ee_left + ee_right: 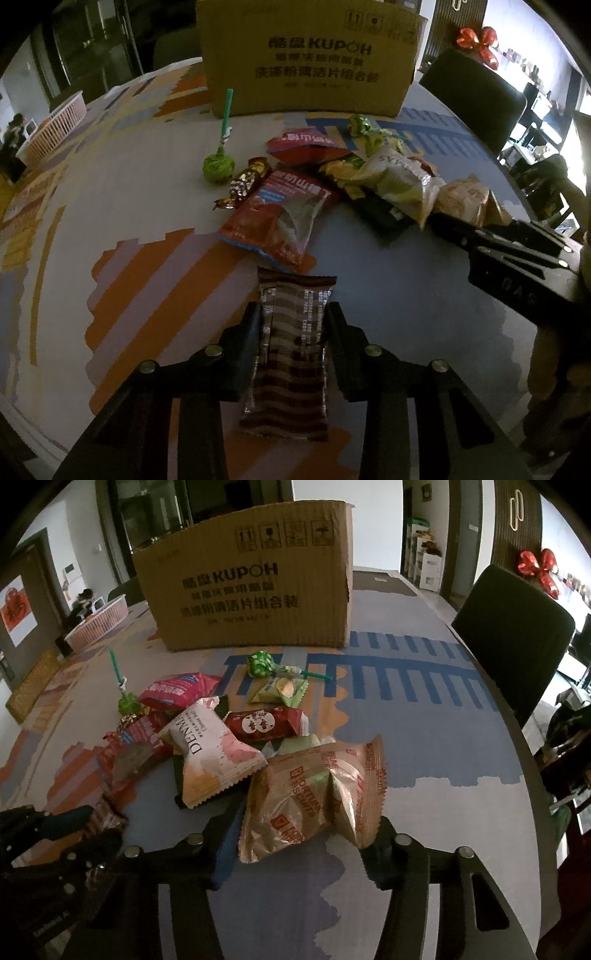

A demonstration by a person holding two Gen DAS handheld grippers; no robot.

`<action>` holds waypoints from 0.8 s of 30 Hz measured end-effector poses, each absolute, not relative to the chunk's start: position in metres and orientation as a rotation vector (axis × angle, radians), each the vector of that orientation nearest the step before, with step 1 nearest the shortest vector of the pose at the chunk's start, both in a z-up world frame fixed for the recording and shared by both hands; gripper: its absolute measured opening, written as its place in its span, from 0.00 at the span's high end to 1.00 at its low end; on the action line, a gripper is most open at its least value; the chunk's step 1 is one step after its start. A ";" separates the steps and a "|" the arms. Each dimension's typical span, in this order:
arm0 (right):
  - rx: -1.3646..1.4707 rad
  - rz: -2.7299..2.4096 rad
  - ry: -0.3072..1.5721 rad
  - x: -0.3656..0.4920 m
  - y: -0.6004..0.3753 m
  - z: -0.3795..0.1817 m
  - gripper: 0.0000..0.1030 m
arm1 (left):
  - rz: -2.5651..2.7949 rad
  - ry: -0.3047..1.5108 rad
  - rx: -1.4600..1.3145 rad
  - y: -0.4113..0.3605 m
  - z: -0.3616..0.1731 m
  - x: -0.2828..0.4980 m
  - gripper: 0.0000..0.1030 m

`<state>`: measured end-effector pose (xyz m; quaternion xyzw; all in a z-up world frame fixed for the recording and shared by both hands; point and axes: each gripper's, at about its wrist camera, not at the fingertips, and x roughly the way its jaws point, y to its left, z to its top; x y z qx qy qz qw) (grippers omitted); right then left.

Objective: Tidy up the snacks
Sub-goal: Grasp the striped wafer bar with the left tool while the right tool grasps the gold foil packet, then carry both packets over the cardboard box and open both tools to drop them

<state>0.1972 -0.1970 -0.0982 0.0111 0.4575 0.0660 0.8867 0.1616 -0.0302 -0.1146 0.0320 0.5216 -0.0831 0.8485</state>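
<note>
A: Closest in, the left gripper point(291, 314) has its jaws pressed on both long edges of a brown striped bar wrapper point(290, 354), glossy and flat, lying on the patterned tablecloth point(147, 295).

B: And the right gripper point(306, 830) is clamping the tan biscuit packet point(314, 797). Crinkly foil, puffed with air, pinched at the waist between the pads.

A: So both hands are at the pick-up step, I'd say. Nothing looks lifted yet.

B: Next they need a clean raise, then a carry over the heap without snagging it.

A: That heap sits mid-table: a red pouch point(284, 218), a pale pillow bag point(214, 753), a small red packet point(266, 723), all slippery film.

B: Beyond it, a green lollipop point(262, 664) on a stick, round and wrapped.

A: Farthest back, the open cardboard box point(255, 590), stiff and corrugated. Likely where the snacks go.
</note>
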 end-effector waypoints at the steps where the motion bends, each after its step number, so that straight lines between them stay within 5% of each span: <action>1: 0.027 0.140 0.952 0.197 -0.197 -0.098 0.50 | -0.180 1.098 0.062 -0.030 -0.113 0.161 0.66; 24: 0.022 0.152 0.845 0.159 -0.198 -0.048 0.55 | -0.280 0.875 -0.002 -0.037 -0.041 0.152 0.66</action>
